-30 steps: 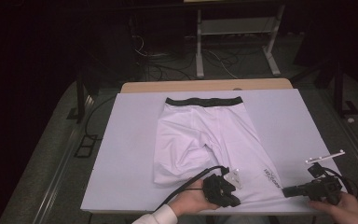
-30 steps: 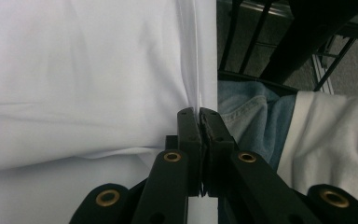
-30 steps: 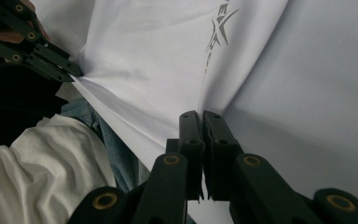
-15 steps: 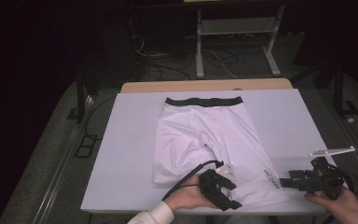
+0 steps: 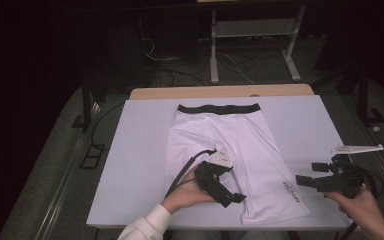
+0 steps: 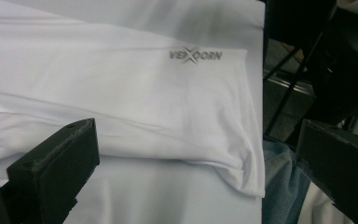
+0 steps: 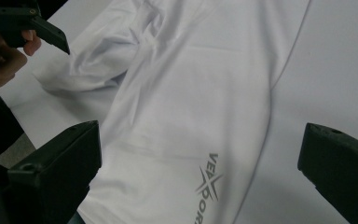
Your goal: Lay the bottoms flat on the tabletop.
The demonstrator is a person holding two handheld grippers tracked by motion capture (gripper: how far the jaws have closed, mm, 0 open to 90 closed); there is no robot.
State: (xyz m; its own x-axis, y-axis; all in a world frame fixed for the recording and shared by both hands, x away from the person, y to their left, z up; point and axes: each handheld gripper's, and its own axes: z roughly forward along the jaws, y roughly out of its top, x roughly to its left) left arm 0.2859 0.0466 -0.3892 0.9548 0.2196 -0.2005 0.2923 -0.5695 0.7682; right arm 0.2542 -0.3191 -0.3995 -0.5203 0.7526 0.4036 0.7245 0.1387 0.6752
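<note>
White shorts (image 5: 230, 145) with a black waistband (image 5: 218, 108) lie flat on the white-covered table (image 5: 135, 150), legs toward me. A grey logo (image 5: 290, 191) marks the right leg near its hem. My left gripper (image 5: 232, 192) hovers over the crotch and the inner leg; its jaws have just been opening and stand open with nothing between them. In its own view the left gripper (image 6: 196, 177) looks down on the hem and logo (image 6: 196, 56). My right gripper (image 5: 311, 173) hangs beside the right leg's outer edge, jaws just opened, empty. The right gripper (image 7: 198, 172) looks over the shorts (image 7: 191, 93).
The bare wooden table edge (image 5: 220, 91) shows at the back, with a metal stand (image 5: 250, 30) and floor cables behind it. The table's front edge runs just below the hem. A person's jeans (image 6: 279, 186) sit past that edge. The left hand's gripper (image 7: 32, 23) appears far off.
Both grippers have let go of the shorts' hem, opened wide and risen. The left one moved up and back over the legs; the right one lifted beside the right leg.
</note>
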